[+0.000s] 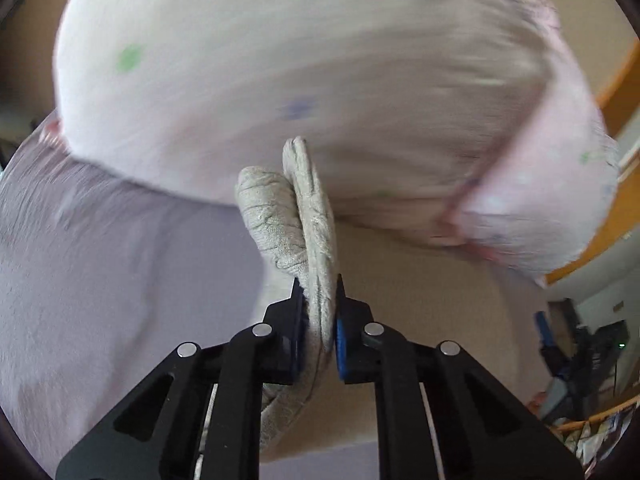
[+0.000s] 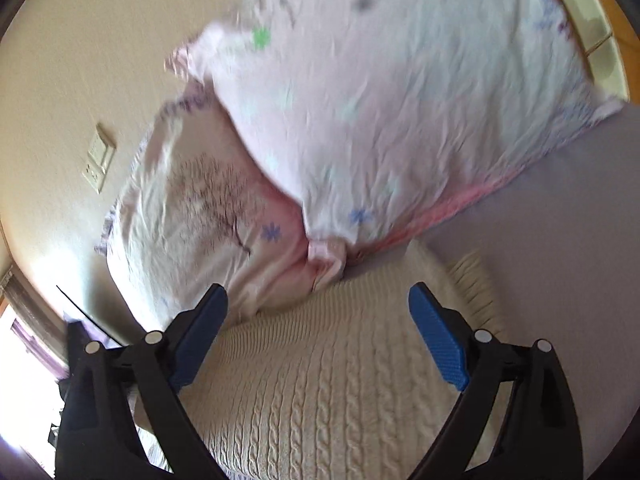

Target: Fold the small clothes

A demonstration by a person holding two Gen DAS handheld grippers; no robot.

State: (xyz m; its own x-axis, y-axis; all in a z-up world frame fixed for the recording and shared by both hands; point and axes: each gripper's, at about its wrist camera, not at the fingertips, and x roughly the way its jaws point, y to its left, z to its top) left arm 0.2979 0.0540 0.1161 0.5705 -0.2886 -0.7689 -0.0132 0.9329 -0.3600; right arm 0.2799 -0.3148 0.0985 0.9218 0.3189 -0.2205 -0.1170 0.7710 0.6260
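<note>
A cream cable-knit garment (image 2: 316,364) lies on the lilac bed sheet (image 2: 560,248), below and between my right fingers. My right gripper (image 2: 318,296) is open and empty, just above the knit. In the left wrist view my left gripper (image 1: 319,282) is shut on a bunched fold of the same cream knit (image 1: 288,216), which sticks up past the fingertips and hangs down between the arms.
Two pale pink flowered pillows (image 2: 384,92) (image 2: 200,216) lie at the head of the bed against a beige wall (image 2: 80,60) with a switch plate (image 2: 99,158). One pillow (image 1: 280,64) fills the top of the left wrist view. Furniture and clutter (image 1: 580,356) stand at the right.
</note>
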